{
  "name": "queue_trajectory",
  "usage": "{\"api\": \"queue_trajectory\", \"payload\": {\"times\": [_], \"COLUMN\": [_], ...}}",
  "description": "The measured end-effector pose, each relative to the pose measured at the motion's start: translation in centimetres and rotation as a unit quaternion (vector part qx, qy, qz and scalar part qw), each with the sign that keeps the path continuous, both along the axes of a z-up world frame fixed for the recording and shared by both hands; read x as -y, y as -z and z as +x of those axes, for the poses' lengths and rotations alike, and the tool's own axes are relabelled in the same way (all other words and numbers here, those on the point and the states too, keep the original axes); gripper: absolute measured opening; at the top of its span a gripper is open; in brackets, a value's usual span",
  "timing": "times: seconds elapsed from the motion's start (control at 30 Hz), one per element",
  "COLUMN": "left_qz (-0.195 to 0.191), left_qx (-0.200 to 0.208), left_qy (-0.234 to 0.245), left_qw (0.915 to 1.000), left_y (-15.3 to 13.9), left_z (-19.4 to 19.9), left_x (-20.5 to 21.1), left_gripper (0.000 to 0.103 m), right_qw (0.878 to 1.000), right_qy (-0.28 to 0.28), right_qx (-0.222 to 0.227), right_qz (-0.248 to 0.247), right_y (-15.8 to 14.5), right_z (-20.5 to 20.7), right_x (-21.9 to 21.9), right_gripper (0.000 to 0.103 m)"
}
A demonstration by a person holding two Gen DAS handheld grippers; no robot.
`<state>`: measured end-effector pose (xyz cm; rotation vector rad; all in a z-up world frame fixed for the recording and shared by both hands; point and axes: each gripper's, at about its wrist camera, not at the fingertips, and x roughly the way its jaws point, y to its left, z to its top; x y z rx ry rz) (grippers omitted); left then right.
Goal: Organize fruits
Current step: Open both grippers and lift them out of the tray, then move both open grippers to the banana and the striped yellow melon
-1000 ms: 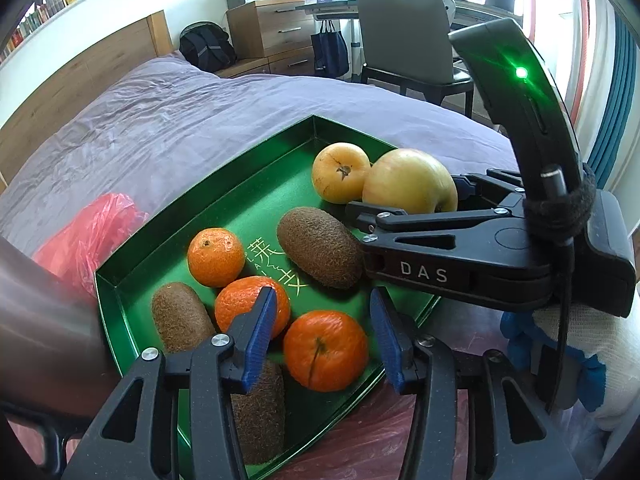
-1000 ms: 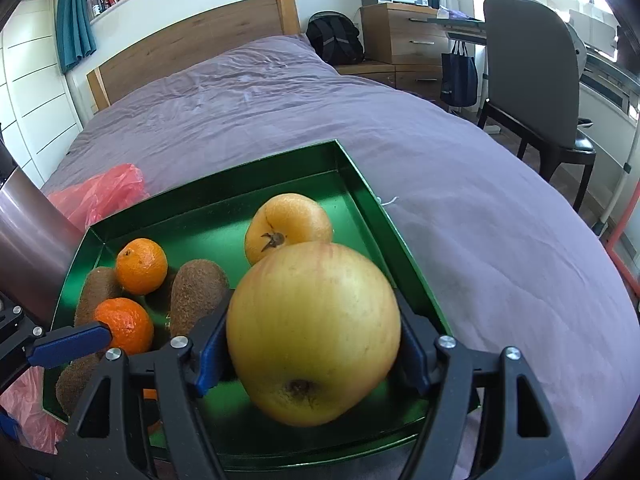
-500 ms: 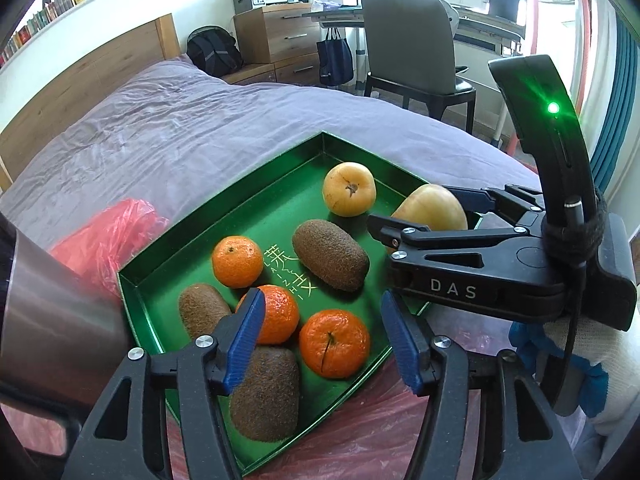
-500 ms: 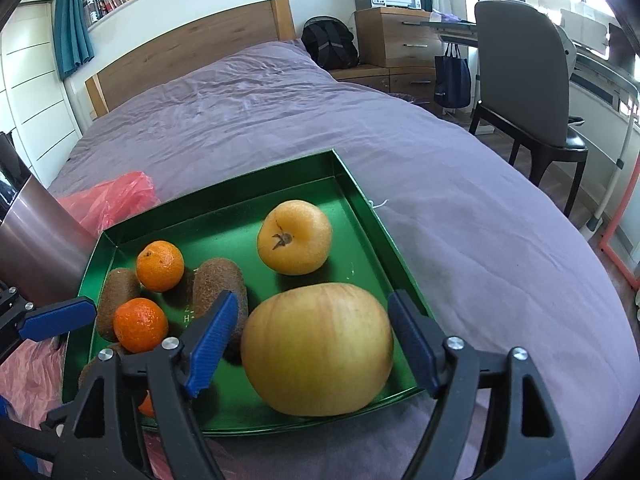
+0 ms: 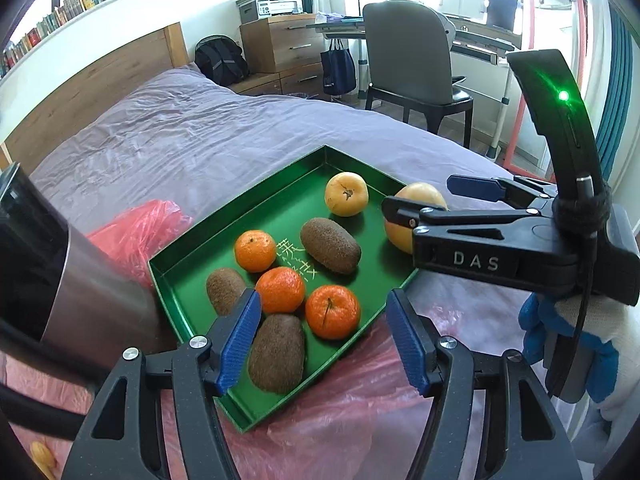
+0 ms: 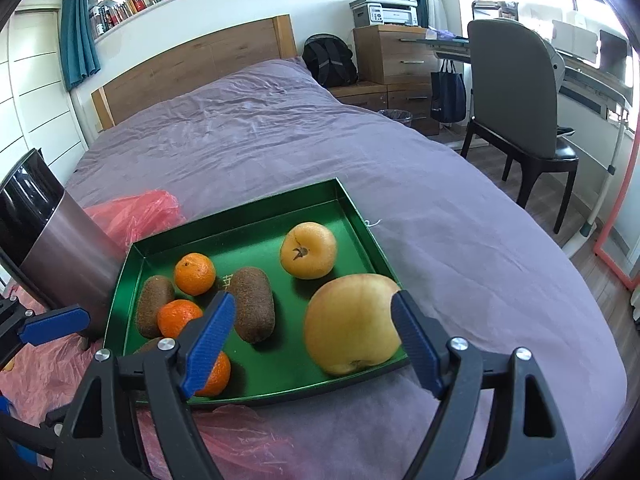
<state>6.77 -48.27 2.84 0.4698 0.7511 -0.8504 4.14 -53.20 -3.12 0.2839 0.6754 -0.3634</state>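
The big smooth yellow apple (image 6: 352, 332) sits in the near right corner of the glossy green metal tray (image 6: 240, 222), beside fuzzy brown kiwis (image 6: 253, 309) and dimpled mandarins (image 6: 195, 273). The right gripper (image 6: 312, 340), clamped on it a second ago, now gapes wide and backs off. The left gripper (image 5: 322, 338) hangs open, empty.

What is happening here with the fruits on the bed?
A person with a gripper in each hand is sorting fruit into a green tray on the bed. The right gripper is open, with the large yellow apple lying free in the tray beyond its fingers. The left gripper is open too, above the mandarins and kiwis.
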Motion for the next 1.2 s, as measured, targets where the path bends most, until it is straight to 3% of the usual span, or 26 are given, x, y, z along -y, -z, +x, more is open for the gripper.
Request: {"api": "queue_trajectory", "payload": {"times": [0.67,1.2], "left_qz": [-0.01,-0.018], "left_qx": [0.017,0.022], "left_qy": [-0.048,-0.117], "left_qw": [0.9987,0.9928], "left_y": [-3.1,-3.5], "left_z": [-4.0,-4.5], "left_x": [-9.0,-19.7], "left_gripper": [0.068,0.068], "right_qw": [0.999,0.992], "right_qy": [-0.033,-0.121], "right_qx": [-0.011,-0.017], "right_qz": [-0.003,-0.021], "right_y": [-2.9,-4.5], "right_z": [-7.5,-8.0], "right_x": [-7.7,-18.8], "right_gripper": [0.103,0.103]}}
